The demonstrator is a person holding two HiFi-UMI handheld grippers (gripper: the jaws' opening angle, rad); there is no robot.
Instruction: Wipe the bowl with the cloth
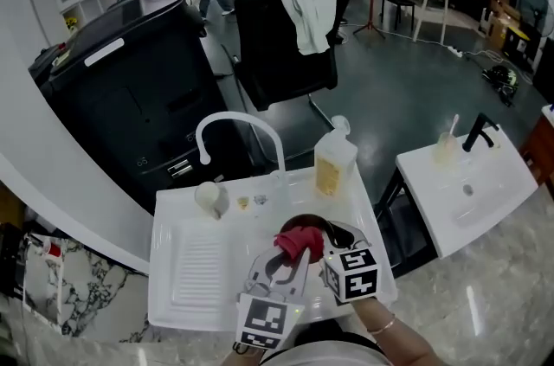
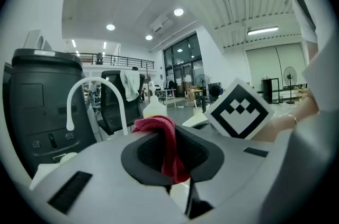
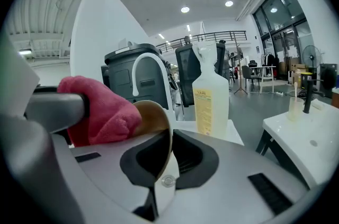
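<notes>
Our left claw [image 2: 177, 162] is clamped on a crumpled red fleece cloth [image 2: 165, 135], which bunches above the jaws and hangs down between them. Our right claw [image 3: 164, 159] is closed on the rim of a thin-walled brown bowl [image 3: 150, 117]. The bowl is tipped on edge, its hollow facing the cloth at nine o'clock, and the cloth sits against that hollow. Both are held over the white moulded sink worktop [image 1: 177, 226]. In the head view a white arched tap [image 2: 90, 81] stands at eleven o'clock from the bowl, and a clear plastic bottle of yellowish liquid [image 1: 333, 165] at twelve. To wipe well, we judge, we should pinch the bowl steady and press the wad against the inner wall. We should then sweep it round, turning the bowl bit by bit, without pushing so hard that the rim slips.
</notes>
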